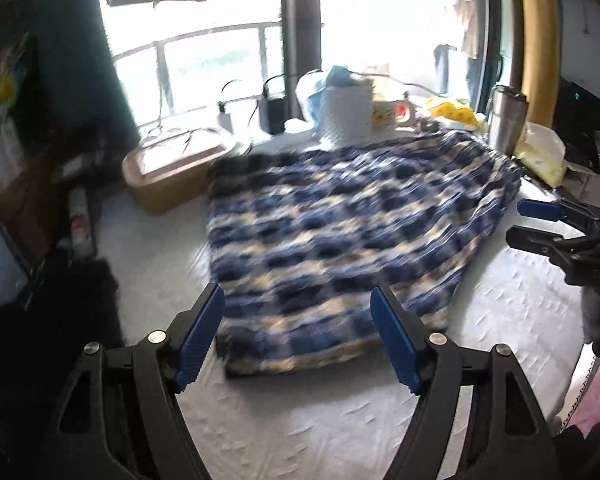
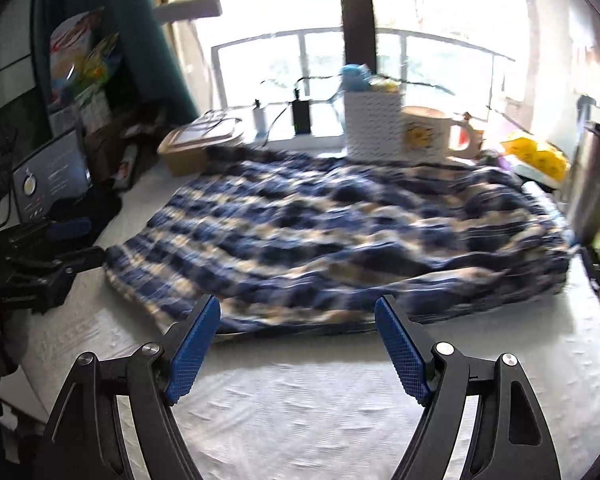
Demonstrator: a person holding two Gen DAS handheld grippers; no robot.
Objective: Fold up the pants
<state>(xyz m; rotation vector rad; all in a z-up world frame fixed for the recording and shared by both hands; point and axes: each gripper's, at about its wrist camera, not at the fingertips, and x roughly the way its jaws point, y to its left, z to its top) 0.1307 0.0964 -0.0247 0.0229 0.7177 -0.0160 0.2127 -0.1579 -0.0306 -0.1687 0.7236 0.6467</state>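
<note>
both claws stand clear of the cloth: left claw [image 1: 298, 334] has its blue pads spread apart with nothing between them, hovering over the near edge of the pants [image 1: 340, 232]; right claw [image 2: 298, 344] is likewise spread and empty, just short of the near hem. the pants, a blue-and-cream check, lie as a compact folded stack on the white bench [image 2: 300, 420], so most of the folding appears done. the stack sits forward of the mug [image 2: 424, 134], white box [image 2: 374, 124] and steel flask [image 1: 506, 120], probably to keep working space free. both views are blurred, so fold edges cannot be traced.
</note>
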